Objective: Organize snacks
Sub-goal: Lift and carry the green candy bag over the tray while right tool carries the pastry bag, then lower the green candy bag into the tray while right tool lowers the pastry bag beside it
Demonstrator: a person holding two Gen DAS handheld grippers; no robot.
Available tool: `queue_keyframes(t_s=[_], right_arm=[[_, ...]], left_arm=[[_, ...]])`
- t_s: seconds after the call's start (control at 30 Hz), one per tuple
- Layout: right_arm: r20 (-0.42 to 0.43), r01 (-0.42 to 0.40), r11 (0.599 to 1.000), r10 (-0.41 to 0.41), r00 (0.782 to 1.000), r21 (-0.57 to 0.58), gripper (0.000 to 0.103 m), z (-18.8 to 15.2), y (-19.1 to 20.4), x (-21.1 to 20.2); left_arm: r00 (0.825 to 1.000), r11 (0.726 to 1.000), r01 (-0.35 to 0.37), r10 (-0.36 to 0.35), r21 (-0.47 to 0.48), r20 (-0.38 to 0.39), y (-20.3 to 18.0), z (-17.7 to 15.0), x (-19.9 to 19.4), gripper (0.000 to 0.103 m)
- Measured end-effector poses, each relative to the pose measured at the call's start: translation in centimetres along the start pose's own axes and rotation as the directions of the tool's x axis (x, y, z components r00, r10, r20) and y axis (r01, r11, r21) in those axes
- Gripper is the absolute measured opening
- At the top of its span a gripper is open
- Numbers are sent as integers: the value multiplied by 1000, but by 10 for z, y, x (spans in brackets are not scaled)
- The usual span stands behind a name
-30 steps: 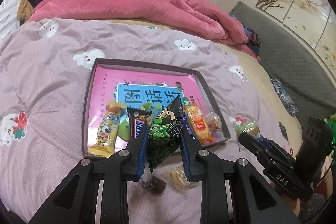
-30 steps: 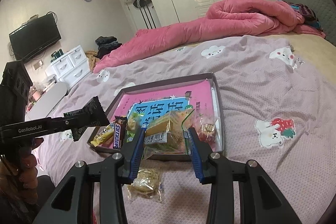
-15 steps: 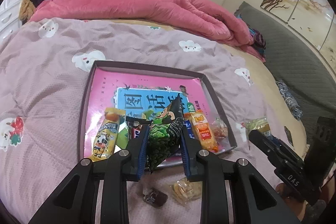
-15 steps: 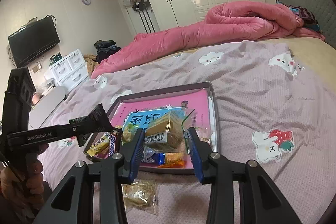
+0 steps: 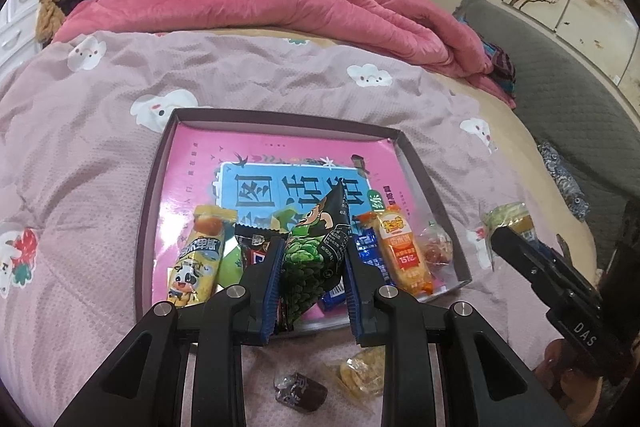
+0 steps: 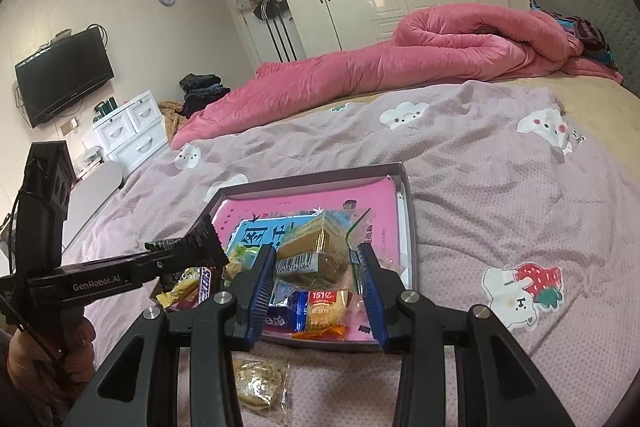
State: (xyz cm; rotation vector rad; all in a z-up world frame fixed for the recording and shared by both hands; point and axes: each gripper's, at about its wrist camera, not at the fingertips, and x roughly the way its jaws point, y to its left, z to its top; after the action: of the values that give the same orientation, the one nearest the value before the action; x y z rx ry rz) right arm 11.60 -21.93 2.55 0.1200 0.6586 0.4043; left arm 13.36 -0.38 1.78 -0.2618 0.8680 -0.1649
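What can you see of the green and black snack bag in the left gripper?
The green and black snack bag is a glossy, pyramid-shaped packet with a cartoon face, green pea pictures and small print. It stands point up, pinched between the left gripper pads, over the near edge of the tray.

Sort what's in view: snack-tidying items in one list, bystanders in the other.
Job:
left gripper holding green-black snack bag
right gripper holding clear cake packet
tray
loose clear-wrapped snack on the bedspread

Bystanders:
pink quilt
TV
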Motion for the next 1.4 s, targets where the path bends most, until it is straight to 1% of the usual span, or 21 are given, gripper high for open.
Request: queue_keyframes(t_s=[0.43, 0.7, 1.17, 1.4], right_arm=[[-19, 10, 1000, -10, 1000, -3, 41, 6, -7, 19], [-47, 0, 1000, 0, 999, -1, 41, 3, -7, 32], [-71, -12, 1000, 11, 997, -7, 41, 0, -5, 40], [-90, -17, 1000, 16, 996, -14, 41, -3, -3, 46]], left_arm=[[999, 1000, -6, 6, 6, -44, 1, -4, 25, 28], [999, 1000, -2, 2, -4, -54, 4, -7, 33, 28], [996, 1000, 6, -8, -16, -88, 6, -12, 48, 28], [996, 1000, 16, -17, -15, -90, 3, -12, 52, 28]])
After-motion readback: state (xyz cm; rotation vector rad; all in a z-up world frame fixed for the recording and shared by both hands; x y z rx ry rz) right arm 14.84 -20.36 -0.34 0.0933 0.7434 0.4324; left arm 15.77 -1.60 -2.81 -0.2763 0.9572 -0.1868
